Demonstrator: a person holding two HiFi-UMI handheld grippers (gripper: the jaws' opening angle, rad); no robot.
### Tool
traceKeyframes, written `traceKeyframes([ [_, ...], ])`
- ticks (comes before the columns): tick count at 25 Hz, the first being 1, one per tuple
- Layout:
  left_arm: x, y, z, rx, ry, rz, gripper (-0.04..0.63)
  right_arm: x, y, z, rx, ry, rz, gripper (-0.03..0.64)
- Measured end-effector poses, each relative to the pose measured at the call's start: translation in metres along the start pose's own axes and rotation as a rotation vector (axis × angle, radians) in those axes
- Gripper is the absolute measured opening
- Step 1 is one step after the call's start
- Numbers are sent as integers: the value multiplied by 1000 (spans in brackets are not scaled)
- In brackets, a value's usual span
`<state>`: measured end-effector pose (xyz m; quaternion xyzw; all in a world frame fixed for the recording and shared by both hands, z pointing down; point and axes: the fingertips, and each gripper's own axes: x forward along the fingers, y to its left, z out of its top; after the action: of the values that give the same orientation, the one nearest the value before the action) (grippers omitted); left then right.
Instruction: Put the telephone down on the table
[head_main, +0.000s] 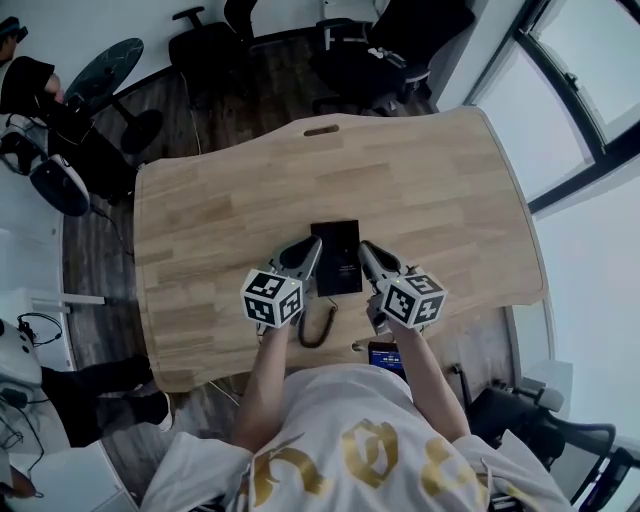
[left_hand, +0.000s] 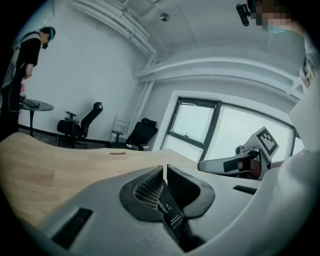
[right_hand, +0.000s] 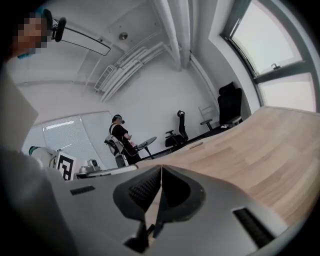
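Note:
A black telephone (head_main: 336, 262) lies flat on the wooden table (head_main: 420, 170), near its front edge. Its coiled cord (head_main: 318, 325) trails toward me. My left gripper (head_main: 312, 245) hangs over the phone's left edge and my right gripper (head_main: 364, 248) over its right edge. Both are raised above the table. In the left gripper view the left gripper (left_hand: 164, 167) has its tips together, and the telephone (left_hand: 171, 212) shows through the gap behind them. In the right gripper view the right gripper (right_hand: 161, 167) is shut too, with only table showing behind its tips.
Office chairs (head_main: 210, 45) and a round side table (head_main: 105, 70) stand beyond the table's far edge, with a person (head_main: 25, 85) at the far left. A cable slot (head_main: 321, 129) is cut near the far edge. A small lit screen (head_main: 385, 355) sits below the front edge.

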<state>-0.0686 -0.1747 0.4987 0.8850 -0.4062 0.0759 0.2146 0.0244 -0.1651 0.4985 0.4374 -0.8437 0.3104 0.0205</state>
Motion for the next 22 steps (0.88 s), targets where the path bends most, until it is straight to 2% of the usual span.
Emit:
traceKeyframes([
  [5,-26,-8,18,-9,-61,44,14,-18,18,14,-48,-47,-15,12],
  [12,-50,-7,17,34,-74,119,12,-45,24,12,-72,-81,-72,12],
  [17,-53,-21,20,45,-98,114,12,-72,20,24,-115,-162,-129,12],
  [22,-57,-33,21,49,-110,101,12,-82,22,29,-119,-180,-135,12],
])
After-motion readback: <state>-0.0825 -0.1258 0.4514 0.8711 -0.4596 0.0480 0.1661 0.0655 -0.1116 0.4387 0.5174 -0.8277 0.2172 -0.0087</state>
